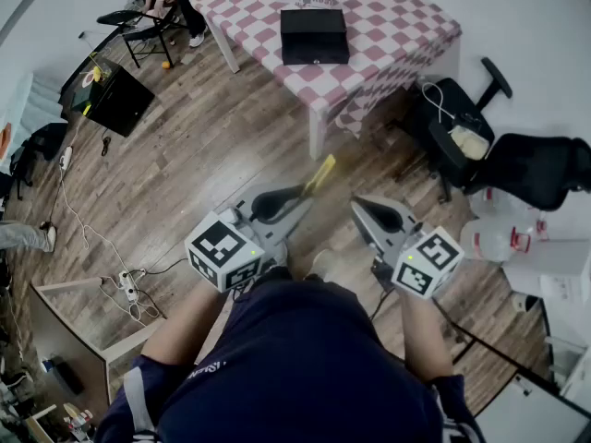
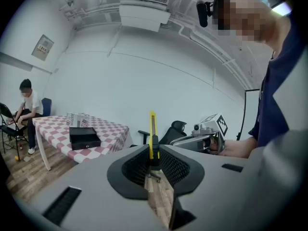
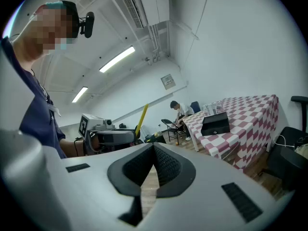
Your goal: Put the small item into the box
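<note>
"Yellow cutter (image 1: pixel 320 173), where is it?"

"It is clamped in the left gripper (image 1: pixel 301 198). In the left gripper view the pads are pressed on its lower end, and the rest stands straight up at 12 o'clock."

"And from the head view?"

"Its long axis runs out of the jaws toward 1 o'clock, tip leading, over bare wooden floor (image 1: pixel 212 146)."

"What about the right gripper (image 1: pixel 362 212)?"

"It sits at 3 o'clock of the left one and near it. Its jaws are closed on each other with nothing between them. My judgement is that it has no part in the carry."

"Where is the black box (image 1: pixel 314 35)?"

"At 12 o'clock from both grippers and well apart from them, on the checkered table (image 1: pixel 397 26). It sits toward the table's near side. In the left gripper view it lies off at 9 o'clock, so the cutter does not point at it yet."

"Which arm is nearer?"

"Neither by much, but the left one has the cutter, so the move is its own. I reckon the person must close on the table first. Then the cutter has to tip down, since held this way it would reach the box tip first."

"Is the box open?"

"I cannot tell from here."
</note>
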Demonstrator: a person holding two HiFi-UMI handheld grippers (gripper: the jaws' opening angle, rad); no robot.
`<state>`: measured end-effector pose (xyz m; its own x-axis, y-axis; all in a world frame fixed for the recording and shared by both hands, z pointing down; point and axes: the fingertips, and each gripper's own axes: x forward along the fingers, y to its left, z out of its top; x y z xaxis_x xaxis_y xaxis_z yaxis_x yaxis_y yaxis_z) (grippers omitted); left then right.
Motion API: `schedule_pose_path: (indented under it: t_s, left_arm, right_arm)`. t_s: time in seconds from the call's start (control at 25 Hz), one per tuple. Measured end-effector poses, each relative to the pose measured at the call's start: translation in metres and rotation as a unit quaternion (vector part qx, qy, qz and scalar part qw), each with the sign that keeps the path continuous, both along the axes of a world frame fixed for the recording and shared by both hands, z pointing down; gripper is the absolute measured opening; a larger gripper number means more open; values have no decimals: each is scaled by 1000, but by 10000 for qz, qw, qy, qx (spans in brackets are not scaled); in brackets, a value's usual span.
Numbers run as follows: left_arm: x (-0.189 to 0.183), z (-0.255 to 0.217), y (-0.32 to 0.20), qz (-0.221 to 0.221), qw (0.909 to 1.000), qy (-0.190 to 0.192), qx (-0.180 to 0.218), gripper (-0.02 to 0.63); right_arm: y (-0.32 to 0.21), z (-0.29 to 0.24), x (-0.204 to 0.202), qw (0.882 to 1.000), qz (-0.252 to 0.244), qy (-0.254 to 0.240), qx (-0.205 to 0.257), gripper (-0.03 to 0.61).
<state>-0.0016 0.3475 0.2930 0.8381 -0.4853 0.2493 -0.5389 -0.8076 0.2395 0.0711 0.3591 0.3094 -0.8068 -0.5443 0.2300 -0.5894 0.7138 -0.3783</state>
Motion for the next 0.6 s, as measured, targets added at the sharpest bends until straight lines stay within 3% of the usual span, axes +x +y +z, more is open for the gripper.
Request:
schedule_pose_path:
  t_s: [0.6]
  left_arm:
    - [12, 16, -10, -331, 9993, -83, -134, 86]
  right_arm:
    - [-10, 15, 19, 9994, -267, -126, -160, 15]
